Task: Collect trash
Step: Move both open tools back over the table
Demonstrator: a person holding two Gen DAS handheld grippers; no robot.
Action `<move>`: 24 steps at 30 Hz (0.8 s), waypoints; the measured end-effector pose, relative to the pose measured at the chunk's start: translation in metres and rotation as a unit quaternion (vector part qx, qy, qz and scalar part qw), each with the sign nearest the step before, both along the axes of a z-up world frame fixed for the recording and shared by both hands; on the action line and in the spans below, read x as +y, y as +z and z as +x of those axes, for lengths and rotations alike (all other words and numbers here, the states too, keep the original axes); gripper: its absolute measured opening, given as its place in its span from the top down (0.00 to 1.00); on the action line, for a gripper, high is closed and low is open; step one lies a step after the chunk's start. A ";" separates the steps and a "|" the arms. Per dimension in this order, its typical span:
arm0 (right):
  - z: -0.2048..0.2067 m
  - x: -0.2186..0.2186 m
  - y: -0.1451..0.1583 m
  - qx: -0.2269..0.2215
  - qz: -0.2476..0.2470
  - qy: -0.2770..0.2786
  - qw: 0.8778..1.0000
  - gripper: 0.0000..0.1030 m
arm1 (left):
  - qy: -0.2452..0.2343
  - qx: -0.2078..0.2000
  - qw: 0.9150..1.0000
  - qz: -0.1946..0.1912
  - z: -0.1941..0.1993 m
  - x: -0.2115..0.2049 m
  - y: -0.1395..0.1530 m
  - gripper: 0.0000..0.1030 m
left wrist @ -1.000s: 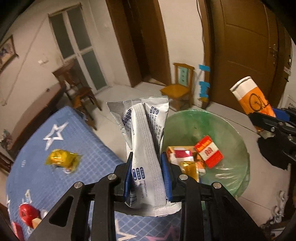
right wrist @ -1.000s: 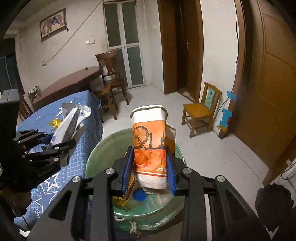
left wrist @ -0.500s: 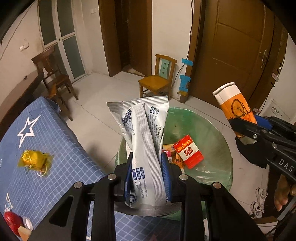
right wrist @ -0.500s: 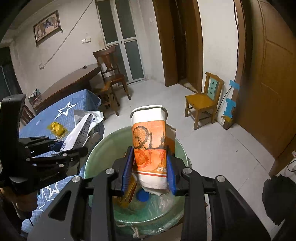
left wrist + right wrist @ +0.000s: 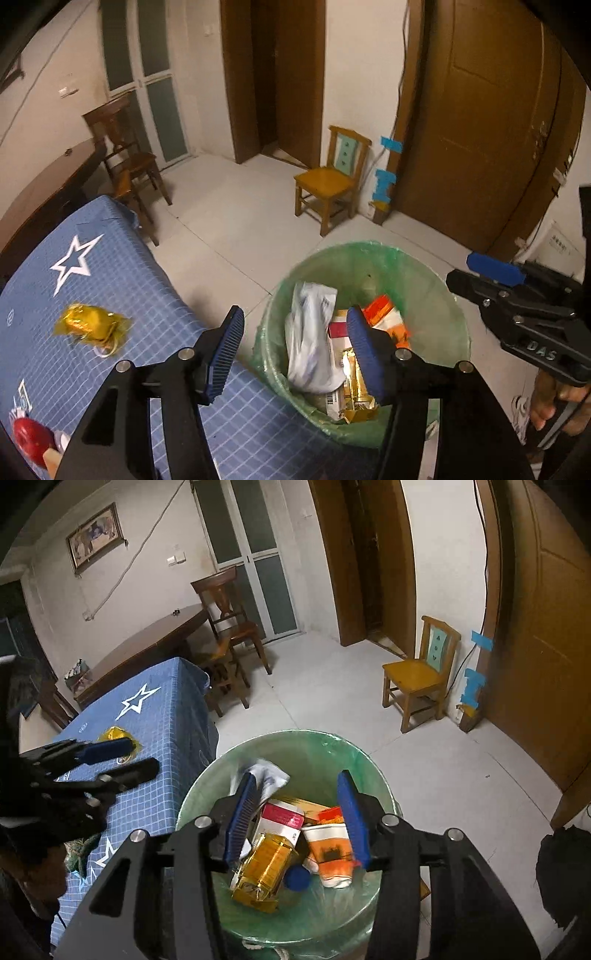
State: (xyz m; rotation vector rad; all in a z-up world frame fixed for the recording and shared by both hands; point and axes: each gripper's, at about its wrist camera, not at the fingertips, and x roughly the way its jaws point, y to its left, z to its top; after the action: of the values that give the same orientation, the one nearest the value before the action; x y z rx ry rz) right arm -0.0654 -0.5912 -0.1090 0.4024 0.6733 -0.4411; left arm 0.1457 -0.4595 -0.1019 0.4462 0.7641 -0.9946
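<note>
The fingers point(image 5: 225, 350) of the left gripper point(image 5: 293, 349) stand apart with nothing between them, their ribbed blue pads having just spread; the right gripper point(image 5: 299, 812) has likewise just been opening and its blue pads grasp nothing. Both hang over the bin point(image 5: 207, 775) at the lower middle of each frame. Just beyond the left pads, the silver wrapper point(image 5: 310, 343) lies crumpled against the bin's left inner wall, thin foil-like film with small blue print. Beyond the right pads, the orange and white paper cup point(image 5: 330, 853) lies on its side at the bottom, soft-walled and slightly blurred. Around them sit a gold packet point(image 5: 264, 867), glossy and boxy, a small white and red carton point(image 5: 282, 818), and a round blue cap point(image 5: 297, 878). The bin is round, lined with a thin translucent green bag that wrinkles over the rim. I judge this drop as done for both pieces. Left of the bin, the table point(image 5: 110, 288) wears a blue checked cloth with white stars, and work remains there: a crinkled yellow wrapper point(image 5: 90, 325) lies at the left of the left view, well apart from the bin, and a round red thing point(image 5: 31, 439) sits at the lower left edge, too cropped to identify.
</note>
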 end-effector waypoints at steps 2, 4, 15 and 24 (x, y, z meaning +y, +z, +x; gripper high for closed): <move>-0.001 0.005 0.003 -0.005 -0.003 0.002 1.000 0.57 | 0.004 -0.003 1.000 -0.012 -0.004 0.012 0.008 0.42; -0.001 0.012 0.006 -0.008 -0.011 0.006 1.000 0.57 | 0.009 -0.004 1.000 -0.022 -0.010 0.025 0.015 0.41; 0.019 0.075 0.025 -0.048 -0.042 0.071 0.995 0.57 | 0.072 -0.030 0.995 -0.061 -0.014 0.122 0.037 0.38; 0.067 0.154 0.032 -0.053 -0.052 0.196 0.978 0.57 | 0.178 -0.032 0.979 -0.091 0.033 0.281 0.053 0.35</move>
State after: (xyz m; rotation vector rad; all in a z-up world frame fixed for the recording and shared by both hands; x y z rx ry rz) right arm 0.0016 -0.4371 -0.0767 0.1843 0.6061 -0.0782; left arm 0.1789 -0.1788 -0.0493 0.1721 0.6594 -0.7026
